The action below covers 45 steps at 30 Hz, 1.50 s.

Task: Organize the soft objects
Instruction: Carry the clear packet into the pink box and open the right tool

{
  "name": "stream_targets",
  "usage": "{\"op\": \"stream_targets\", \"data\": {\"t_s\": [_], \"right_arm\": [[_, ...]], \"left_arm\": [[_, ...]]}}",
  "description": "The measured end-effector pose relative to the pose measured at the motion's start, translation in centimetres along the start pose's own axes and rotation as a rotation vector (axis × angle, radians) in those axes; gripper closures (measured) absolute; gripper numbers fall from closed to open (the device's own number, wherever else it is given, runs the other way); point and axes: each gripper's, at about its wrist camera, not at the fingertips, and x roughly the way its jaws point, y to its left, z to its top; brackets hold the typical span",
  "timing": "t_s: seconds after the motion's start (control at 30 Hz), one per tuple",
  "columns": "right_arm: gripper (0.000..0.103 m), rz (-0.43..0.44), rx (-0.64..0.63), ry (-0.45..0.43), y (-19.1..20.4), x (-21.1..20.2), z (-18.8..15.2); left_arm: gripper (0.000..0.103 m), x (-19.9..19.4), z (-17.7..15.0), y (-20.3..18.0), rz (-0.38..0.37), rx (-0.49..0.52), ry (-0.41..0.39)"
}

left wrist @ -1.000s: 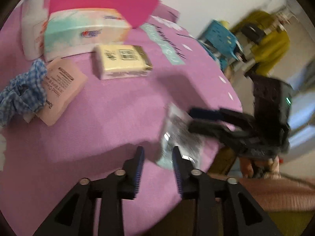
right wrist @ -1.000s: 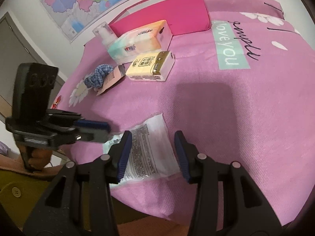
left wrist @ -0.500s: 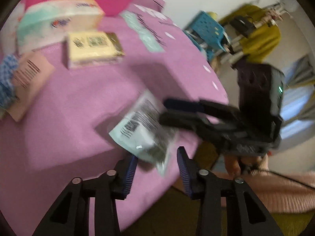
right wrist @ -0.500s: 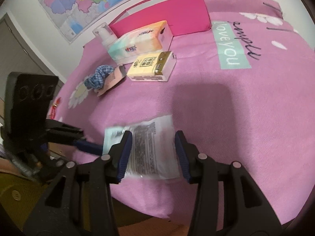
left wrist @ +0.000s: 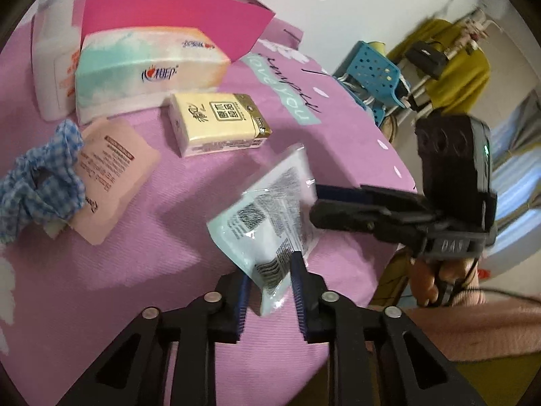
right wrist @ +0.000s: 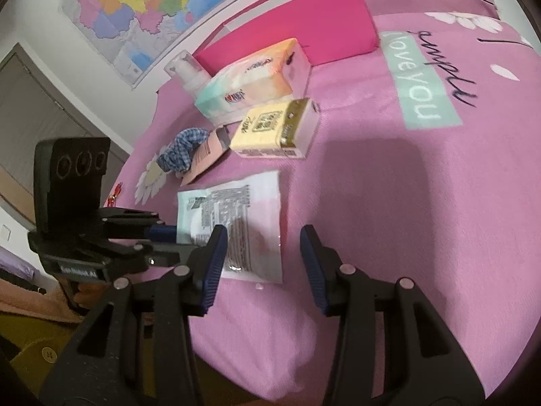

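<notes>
The flat clear-and-mint plastic sachet printed with black text (left wrist: 270, 216) sits near the front edge of the pink "I love you" bedspread (right wrist: 422, 186), one corner raised off the cloth. The left tool (left wrist: 270, 291) has just been closing and now has its blue ribbed pads clamped on that near corner. The right tool (left wrist: 316, 199) reaches in from the opposite side; in its own view its pads stand apart, the sachet's edge lying between them and apparently untouched.

Just behind the sachet lies a pale yellow rectangular tissue pack with a gold end (left wrist: 216, 125), and behind that a larger soft tissue pack in mint, white and orange (left wrist: 145, 67). Beside these, to the left, a pink printed card (left wrist: 111, 176) carries a blue-and-white gingham fabric scrunchie (left wrist: 37, 182). A white pump bottle (right wrist: 186, 71) stands behind the large pack, next to an open hot-pink box (right wrist: 304, 23). A coloured map (right wrist: 142, 10) hangs on the wall beyond.
</notes>
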Motion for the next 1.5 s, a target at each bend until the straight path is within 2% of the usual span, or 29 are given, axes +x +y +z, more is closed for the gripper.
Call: {"op": "stream_targets", "data": {"t_s": [0.13, 0.23, 0.27, 0.37, 0.47, 0.7, 1.0, 1.23, 1.5], "right_arm": [[0.055, 0.045, -0.023, 0.017, 0.2, 1.2, 0.9], [0.072, 0.039, -0.066, 0.015, 0.9, 1.3, 1.1], [0.083, 0.038, -0.079, 0.011, 1.2, 1.2, 1.2], [0.086, 0.038, -0.117, -0.013, 2.0, 0.3, 2.0], [0.087, 0.023, -0.149, -0.052, 2.7, -0.6, 3.4], [0.088, 0.012, -0.162, -0.169, 2.8, -2.4, 8.9], [0.088, -0.01, -0.149, -0.251, 2.0, -2.3, 15.8], [0.089, 0.002, -0.067, -0.269, -0.6, -1.0, 20.9], [0.089, -0.051, -0.018, -0.266, -3.2, 1.0, 24.6]], "left_arm": [[0.082, -0.2, 0.1, 0.5, -0.014, 0.014, -0.001], [0.082, -0.4, 0.5, 0.7, 0.009, 0.008, 0.003], [0.082, -0.6, 0.8, 0.8, 0.004, -0.003, 0.001], [0.082, -1.4, 1.9, 0.9, 0.007, -0.009, -0.017], [0.082, -2.3, 3.4, 0.4, 0.024, 0.019, -0.052], [0.078, -4.7, 9.3, -0.2, 0.073, 0.072, -0.142], [0.075, -5.2, 17.0, 0.6, 0.18, 0.086, -0.184], [0.073, -3.8, 21.9, 3.0, 0.231, 0.039, -0.178], [0.072, -1.3, 25.8, 5.4, 0.249, -0.018, -0.139]]}}
